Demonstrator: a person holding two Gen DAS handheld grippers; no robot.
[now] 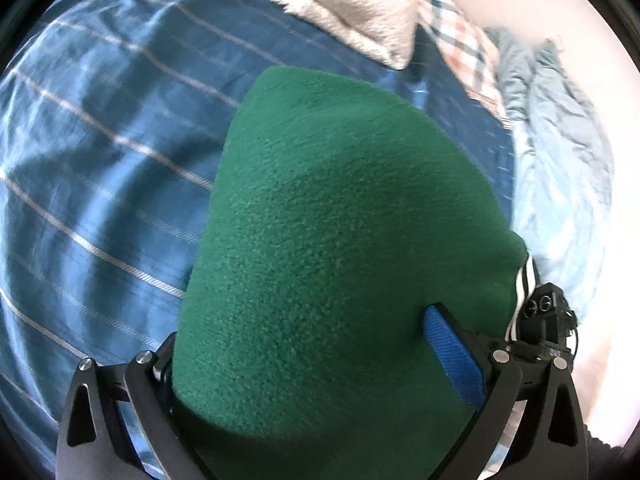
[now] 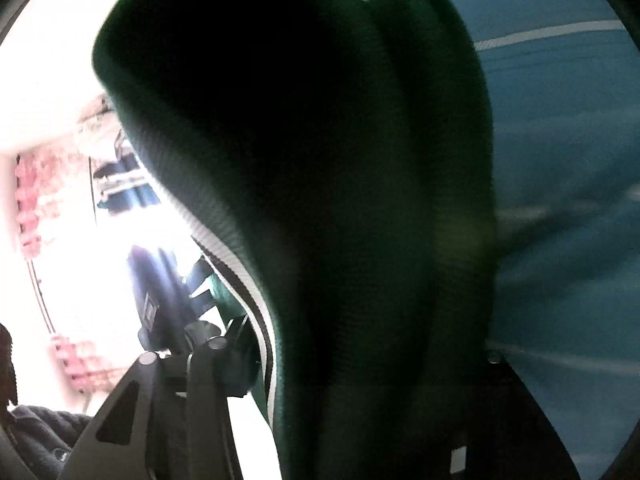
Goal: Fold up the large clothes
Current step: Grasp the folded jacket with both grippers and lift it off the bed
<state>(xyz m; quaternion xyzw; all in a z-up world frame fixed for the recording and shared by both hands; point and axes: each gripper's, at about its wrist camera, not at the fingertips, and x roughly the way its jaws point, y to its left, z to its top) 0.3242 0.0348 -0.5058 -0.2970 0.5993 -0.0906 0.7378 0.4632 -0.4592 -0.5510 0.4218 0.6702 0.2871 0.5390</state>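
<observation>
Green fleece garment [image 1: 340, 240] bunched in left hand-held gripper [image 1: 320, 360], seemingly clamped.

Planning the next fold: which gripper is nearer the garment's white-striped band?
Right. The white-striped band passes through the right gripper; the left gripper clamps plain green fleece, with the band off to its right.

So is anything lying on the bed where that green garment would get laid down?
Nothing visible: the striped blue bedcover beside the green fleece garment lies bare. A beige cushion and checked cloth sit at its far edge.
</observation>
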